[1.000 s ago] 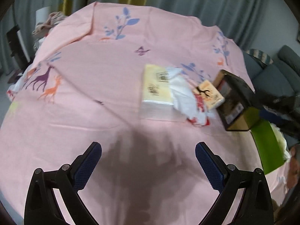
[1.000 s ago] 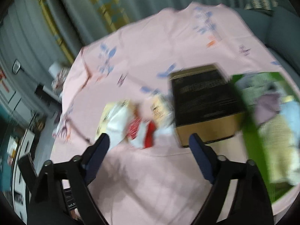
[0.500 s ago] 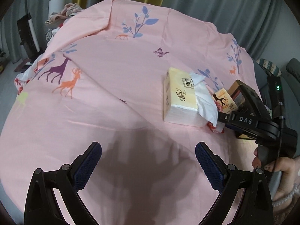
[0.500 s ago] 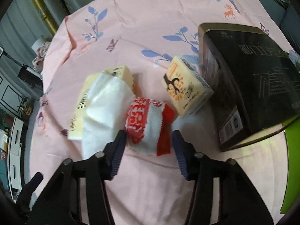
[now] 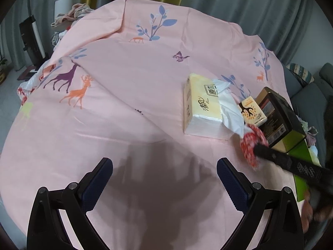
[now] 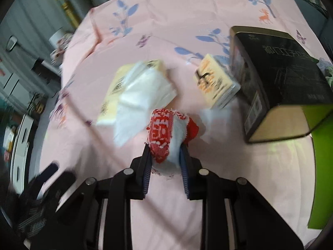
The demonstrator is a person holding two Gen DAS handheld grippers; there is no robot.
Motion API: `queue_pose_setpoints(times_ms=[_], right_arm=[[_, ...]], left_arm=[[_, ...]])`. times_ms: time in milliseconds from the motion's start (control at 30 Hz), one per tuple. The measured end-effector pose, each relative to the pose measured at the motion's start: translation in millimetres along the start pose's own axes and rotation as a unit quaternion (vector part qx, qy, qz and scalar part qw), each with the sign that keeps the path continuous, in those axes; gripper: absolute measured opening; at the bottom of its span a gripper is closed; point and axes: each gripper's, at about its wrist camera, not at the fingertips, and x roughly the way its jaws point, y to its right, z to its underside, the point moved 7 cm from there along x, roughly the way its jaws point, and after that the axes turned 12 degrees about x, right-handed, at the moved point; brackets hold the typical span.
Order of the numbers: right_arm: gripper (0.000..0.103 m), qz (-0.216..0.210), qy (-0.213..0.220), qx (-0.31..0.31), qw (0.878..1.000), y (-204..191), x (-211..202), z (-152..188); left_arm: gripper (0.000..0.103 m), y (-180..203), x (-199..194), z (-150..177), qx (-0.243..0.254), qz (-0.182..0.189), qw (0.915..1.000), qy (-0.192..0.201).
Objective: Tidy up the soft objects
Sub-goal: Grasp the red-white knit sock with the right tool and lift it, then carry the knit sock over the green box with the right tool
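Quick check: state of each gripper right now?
Left gripper: open, empty.
Right gripper: jaws just closed onto the red and white cloth.

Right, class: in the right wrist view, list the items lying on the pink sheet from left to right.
Yellow tissue pack → red and white cloth, pinched in the right claw → small yellow packet → black and gold box → green bin at the right edge.

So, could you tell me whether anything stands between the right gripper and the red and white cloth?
Nothing does: the right gripper has just been closing, and its fingers now press on the red and white cloth from both sides, above the pink sheet.
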Motion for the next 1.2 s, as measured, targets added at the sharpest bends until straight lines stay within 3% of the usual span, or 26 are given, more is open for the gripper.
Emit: queue_pose_setpoints(times_ms=[200,267,300,367,467,533,600,633,667,767,900,1000,1100,1200], right_arm=[[0.029,-0.024,-0.065,-0.043,0.997,-17.4,8.9,41.6],[0.036,-0.022,-0.075,-0.038,0.996,-14.5,11.3,45.6],[0.039,-0.024,-0.072,-0.035,0.997,-12.0,8.6,44.7],[0.059,-0.036,-0.051,-0.018,0.998,-5.7,-2.7,37.2],[0.071,-0.067,-0.013,0.023,0.997,7.2,-22.0,22.4],[0.071,-0.085,-0.004,0.058,0.995,18.3,-27.5,15.7],[0.071,-0.102,-0.013,0.092,0.990,22.0,-22.9,14.1],[0.069,-0.115,-0.023,0.111,0.987,21.3,-18.4,15.6],[0.060,-0.134,-0.032,0.135,0.981,22.0,-14.8,16.9],[0.052,-0.169,-0.062,0.147,0.973,8.4,-1.5,18.2],[0.047,-0.138,-0.079,0.132,0.978,-0.4,15.5,25.7],[0.040,-0.150,-0.114,0.144,0.972,-4.1,29.4,31.4],[0.037,-0.146,-0.106,0.144,0.973,-6.6,30.1,30.0],[0.034,-0.164,-0.085,0.137,0.973,-9.1,11.9,23.1]], left_arm=[[0.100,-0.4,0.0,0.6,-0.007,-0.001,1.0000,-0.004],[0.100,1.3,-0.6,0.9,-0.009,0.008,0.9999,-0.004],[0.100,2.2,-1.2,0.9,-0.010,0.013,0.9999,-0.003],[0.100,5.5,-2.0,0.6,-0.014,0.031,0.9994,-0.001],[0.100,15.0,-0.9,1.6,-0.021,0.074,0.9970,-0.004],[0.100,29.0,1.3,3.5,-0.019,0.116,0.9931,-0.008],[0.092,46.1,4.3,7.1,-0.010,0.157,0.9875,-0.015],[0.089,56.9,7.7,10.0,-0.001,0.177,0.9839,-0.022],[0.083,67.0,11.8,13.0,0.009,0.189,0.9814,-0.029],[0.066,86.4,22.9,19.3,0.032,0.192,0.9799,-0.044],[0.048,95.9,36.2,26.5,0.044,0.197,0.9775,-0.061],[0.045,96.4,36.0,25.5,0.046,0.196,0.9780,-0.054],[0.044,96.5,32.1,24.3,0.042,0.200,0.9781,-0.041],[0.044,98.5,10.8,12.9,0.054,0.204,0.9774,-0.001]])
